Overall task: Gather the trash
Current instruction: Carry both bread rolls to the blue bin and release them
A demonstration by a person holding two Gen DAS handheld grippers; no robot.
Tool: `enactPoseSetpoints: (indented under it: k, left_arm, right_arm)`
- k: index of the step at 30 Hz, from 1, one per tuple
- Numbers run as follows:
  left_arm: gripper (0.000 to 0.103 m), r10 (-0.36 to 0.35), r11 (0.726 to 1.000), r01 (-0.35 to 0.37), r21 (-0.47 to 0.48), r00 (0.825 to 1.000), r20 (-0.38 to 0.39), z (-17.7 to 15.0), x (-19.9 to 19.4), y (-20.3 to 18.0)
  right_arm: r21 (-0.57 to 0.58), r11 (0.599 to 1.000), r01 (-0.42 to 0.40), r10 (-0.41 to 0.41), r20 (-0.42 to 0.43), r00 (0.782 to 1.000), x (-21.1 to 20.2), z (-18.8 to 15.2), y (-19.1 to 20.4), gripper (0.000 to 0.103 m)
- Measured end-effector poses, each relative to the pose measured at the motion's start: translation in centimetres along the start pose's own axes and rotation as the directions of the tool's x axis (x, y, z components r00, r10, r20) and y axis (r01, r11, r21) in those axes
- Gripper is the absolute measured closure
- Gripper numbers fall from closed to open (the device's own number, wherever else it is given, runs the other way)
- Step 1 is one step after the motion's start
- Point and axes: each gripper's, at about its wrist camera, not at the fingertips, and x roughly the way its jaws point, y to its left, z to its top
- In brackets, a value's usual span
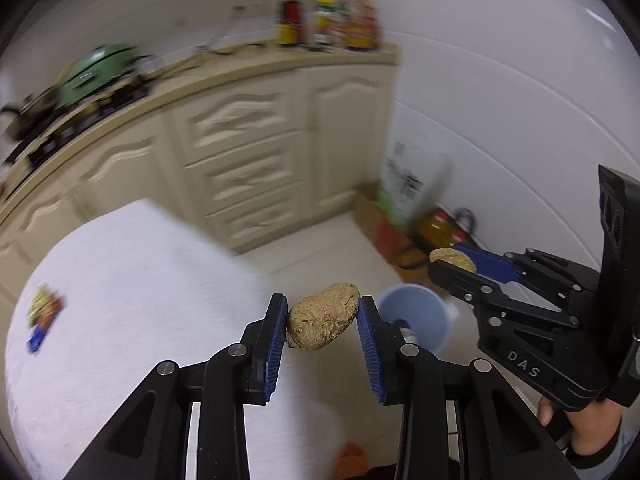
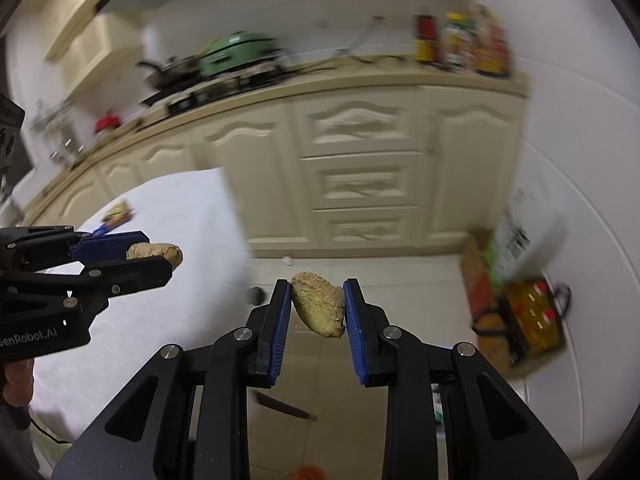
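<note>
Raised letters "DAS" read on the black body of the right gripper [image 1: 454, 260], seen from the left wrist view. White print "GenRobot.AI", its first letter cut by the frame edge, stands on the black body of the left gripper [image 2: 160, 254], seen from the right wrist view. Bottle labels [image 2: 464, 40] on the worktop [image 2: 360, 76] and print on the white bag [image 1: 404, 184] by the wall are too blurred to read.
</note>
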Motion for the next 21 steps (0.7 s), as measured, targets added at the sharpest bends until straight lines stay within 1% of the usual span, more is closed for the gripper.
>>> enactPoseSetpoints:
  k: [1,3,5,7,10,13,17,21]
  left_arm:
    - [0.071,-0.015,1.0,0.015,0.023,1.0,-0.013,0.3,1.0,-1.9]
    - [0.071,-0.034,0.998,0.036,0.052,0.999,-0.037,1.0,3.0,-4.5]
    - [0.071,-0.044,0.996,0.05,0.078,0.996,-0.079,1.8,5.6,-7.3]
    - [0.071,-0.081,0.99,0.094,0.101,0.989,-0.121,2.5,8.6,-10.0]
    - [0.071,-0.096,0.985,0.118,0.123,0.98,-0.176,3.1,12.7,-13.2]
    - [0.071,-0.099,0.981,0.132,0.142,0.971,-0.219,3.7,17.0,-15.7]
    - [0.071,-0.115,0.975,0.163,0.153,0.952,-0.283,4.5,22.0,-18.5]
    - [0.069,-0.125,0.97,0.182,0.161,0.942,-0.311,6.2,26.6,-19.4]
  right_arm:
    - [0.029,0.999,0.021,-0.021,-0.001,1.0,-0.6,-0.9,-2.2,0.076]
    - [0.073,0.996,0.045,-0.045,-0.003,0.999,-1.2,-2.1,-5.0,0.076]
    - [0.129,0.989,0.072,-0.07,-0.013,0.997,-1.5,-3.7,-8.3,0.076]
    - [0.175,0.98,0.099,-0.096,-0.029,0.995,-1.5,-5.4,-11.5,0.076]
    - [0.229,0.965,0.127,-0.117,-0.059,0.991,-0.9,-7.6,-15.0,0.076]
    - [0.282,0.946,0.158,-0.135,-0.098,0.986,0.4,-9.8,-18.5,0.076]
    - [0.32,0.93,0.182,-0.142,-0.143,0.979,2.0,-12.2,-21.6,0.076]
    - [0.353,0.916,0.19,-0.135,-0.176,0.975,3.9,-14.0,-23.6,0.076]
